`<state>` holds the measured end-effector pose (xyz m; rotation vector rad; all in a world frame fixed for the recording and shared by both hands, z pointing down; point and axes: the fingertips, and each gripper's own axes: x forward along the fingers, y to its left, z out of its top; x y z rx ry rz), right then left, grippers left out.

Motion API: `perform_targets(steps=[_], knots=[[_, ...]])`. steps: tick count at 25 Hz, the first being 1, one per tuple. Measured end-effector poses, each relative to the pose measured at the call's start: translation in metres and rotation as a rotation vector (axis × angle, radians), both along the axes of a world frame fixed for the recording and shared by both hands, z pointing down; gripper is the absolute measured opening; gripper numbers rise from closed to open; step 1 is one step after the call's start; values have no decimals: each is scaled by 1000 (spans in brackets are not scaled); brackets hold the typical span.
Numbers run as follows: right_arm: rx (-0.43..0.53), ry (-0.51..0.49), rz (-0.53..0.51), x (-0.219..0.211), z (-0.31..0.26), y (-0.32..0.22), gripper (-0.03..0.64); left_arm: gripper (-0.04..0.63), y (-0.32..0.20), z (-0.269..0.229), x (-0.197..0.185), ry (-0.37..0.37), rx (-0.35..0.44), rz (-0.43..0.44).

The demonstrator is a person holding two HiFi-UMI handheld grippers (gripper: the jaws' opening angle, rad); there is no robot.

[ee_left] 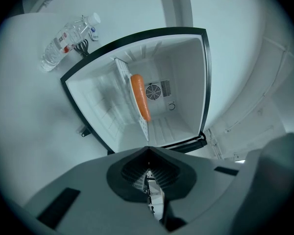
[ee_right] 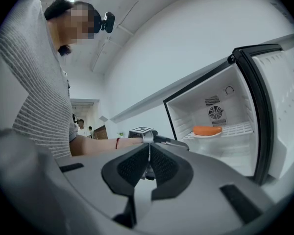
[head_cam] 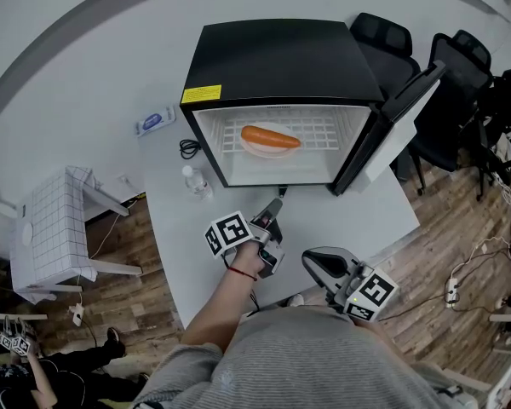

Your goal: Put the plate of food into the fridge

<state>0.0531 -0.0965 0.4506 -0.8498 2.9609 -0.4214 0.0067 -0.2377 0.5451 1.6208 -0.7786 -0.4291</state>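
A black mini fridge (head_cam: 281, 58) stands on the white table (head_cam: 204, 254) with its door (head_cam: 400, 126) swung open to the right. On its wire shelf lies a white plate (head_cam: 270, 149) with a long orange piece of food (head_cam: 270, 137) on it. My left gripper (head_cam: 275, 204) hovers just in front of the fridge opening, shut and empty. It looks into the fridge (ee_left: 186, 72) at the orange food (ee_left: 140, 96). My right gripper (head_cam: 313, 258) stays back near the table's front edge, shut with nothing in it. Its view shows the plate (ee_right: 206, 135), the food (ee_right: 207, 130) and the left gripper (ee_right: 179, 143).
A water bottle (head_cam: 196, 181) lies on the table left of the fridge beside a black cable (head_cam: 187, 149). A blue-and-white pack (head_cam: 153, 122) sits further back. Black office chairs (head_cam: 460, 83) stand right of the open door. A small white tiled table (head_cam: 55, 228) is on the floor at left.
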Motion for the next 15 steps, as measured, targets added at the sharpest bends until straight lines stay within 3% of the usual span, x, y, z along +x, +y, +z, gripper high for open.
perform_targets(steps=[9, 15], knots=[[2, 4, 14, 0, 1, 0, 15, 11, 33, -1, -2, -94, 78, 38], [5, 2, 22, 0, 1, 1, 15, 11, 51, 5, -10, -139, 85, 51]])
